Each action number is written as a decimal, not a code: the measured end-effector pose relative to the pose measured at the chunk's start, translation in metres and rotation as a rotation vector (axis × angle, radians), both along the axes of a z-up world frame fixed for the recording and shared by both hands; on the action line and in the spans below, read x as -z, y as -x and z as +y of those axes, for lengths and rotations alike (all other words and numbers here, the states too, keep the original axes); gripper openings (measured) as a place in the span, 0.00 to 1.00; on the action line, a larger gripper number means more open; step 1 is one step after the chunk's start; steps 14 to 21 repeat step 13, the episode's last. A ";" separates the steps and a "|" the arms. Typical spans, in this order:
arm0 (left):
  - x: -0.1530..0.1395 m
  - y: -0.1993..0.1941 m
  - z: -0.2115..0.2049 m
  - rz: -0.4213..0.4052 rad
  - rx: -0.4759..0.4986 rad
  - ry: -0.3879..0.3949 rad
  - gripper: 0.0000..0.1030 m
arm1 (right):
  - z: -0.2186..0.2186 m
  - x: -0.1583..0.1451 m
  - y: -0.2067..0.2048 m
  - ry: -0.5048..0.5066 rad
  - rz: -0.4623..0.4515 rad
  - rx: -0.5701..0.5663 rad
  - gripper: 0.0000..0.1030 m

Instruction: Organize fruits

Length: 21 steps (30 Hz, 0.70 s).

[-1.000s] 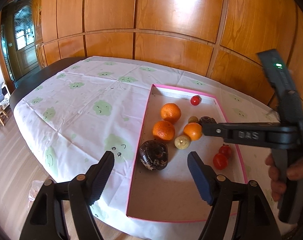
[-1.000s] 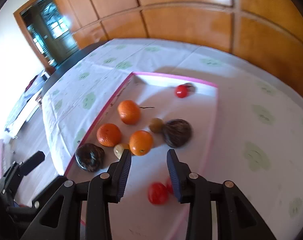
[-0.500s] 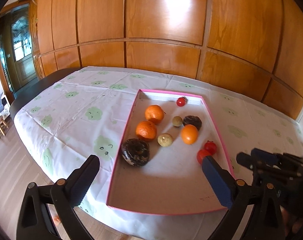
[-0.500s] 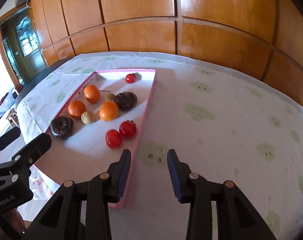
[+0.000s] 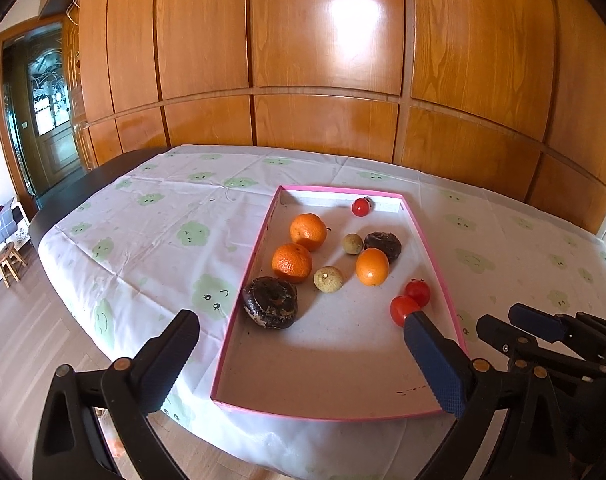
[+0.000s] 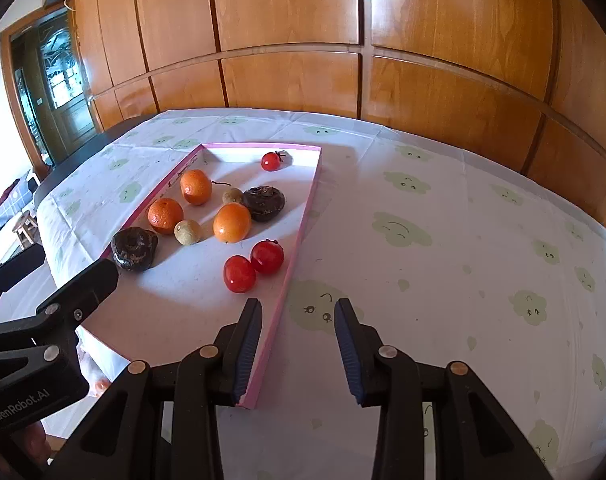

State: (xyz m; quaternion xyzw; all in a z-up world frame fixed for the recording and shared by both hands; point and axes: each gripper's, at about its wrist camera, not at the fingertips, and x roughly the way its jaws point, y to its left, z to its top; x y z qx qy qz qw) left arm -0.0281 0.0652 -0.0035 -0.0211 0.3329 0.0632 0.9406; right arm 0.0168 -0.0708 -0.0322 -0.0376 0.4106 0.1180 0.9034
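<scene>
A pink-rimmed tray (image 5: 243,312) (image 6: 303,232) lies on the table. In it are three oranges (image 5: 291,263) (image 6: 231,223), two small greenish fruits (image 5: 328,279) (image 6: 187,232), two dark wrinkled fruits (image 5: 270,302) (image 6: 134,249) and three red tomatoes (image 5: 403,309) (image 6: 239,273), one (image 5: 361,207) near the tray's far wall. My left gripper (image 5: 307,364) is open and empty over the tray's near end. My right gripper (image 6: 297,354) is open and empty above the tray's right rim near its front corner; it also shows in the left wrist view (image 5: 519,324).
The table carries a white cloth (image 5: 151,236) (image 6: 463,248) with green cloud faces. Wooden wall panels stand behind it. A door (image 5: 43,120) and a small stool (image 5: 9,260) are at the far left, off the table.
Both grippers have drawn back from the fruit toward the table's near side and risen. The left jaws have opened wider. The fruits have not moved.
</scene>
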 end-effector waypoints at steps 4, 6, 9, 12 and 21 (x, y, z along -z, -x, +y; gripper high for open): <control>0.000 0.000 0.001 -0.001 0.002 0.002 1.00 | 0.001 0.000 0.001 0.002 -0.002 -0.004 0.37; 0.001 0.000 0.001 -0.002 0.001 0.003 1.00 | 0.001 0.000 0.001 0.001 -0.003 -0.004 0.37; 0.001 0.000 0.001 -0.001 0.001 0.005 1.00 | 0.002 0.000 0.001 0.004 -0.004 -0.008 0.37; 0.000 0.001 0.003 -0.013 0.001 0.011 1.00 | 0.002 0.001 0.001 0.003 0.001 -0.013 0.37; 0.000 0.001 0.003 -0.014 0.001 0.012 1.00 | 0.002 0.001 0.001 0.002 0.003 -0.014 0.37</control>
